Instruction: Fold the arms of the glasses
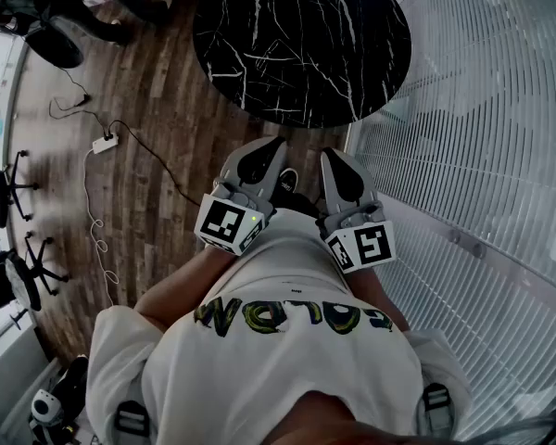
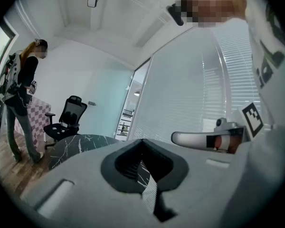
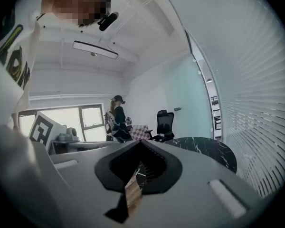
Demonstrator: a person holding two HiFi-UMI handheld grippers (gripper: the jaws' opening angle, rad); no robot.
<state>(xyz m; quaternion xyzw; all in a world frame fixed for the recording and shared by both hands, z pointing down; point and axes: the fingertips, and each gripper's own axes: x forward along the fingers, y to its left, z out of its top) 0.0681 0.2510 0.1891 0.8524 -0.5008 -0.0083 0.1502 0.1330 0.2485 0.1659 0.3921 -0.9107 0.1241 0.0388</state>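
Facing the marble table, both hand-held grippers are closed.

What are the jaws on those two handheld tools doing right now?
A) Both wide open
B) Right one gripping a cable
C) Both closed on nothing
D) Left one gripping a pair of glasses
C: the left gripper and the right gripper each show their jaws pressed together with nothing between them, held short of the black marble table.
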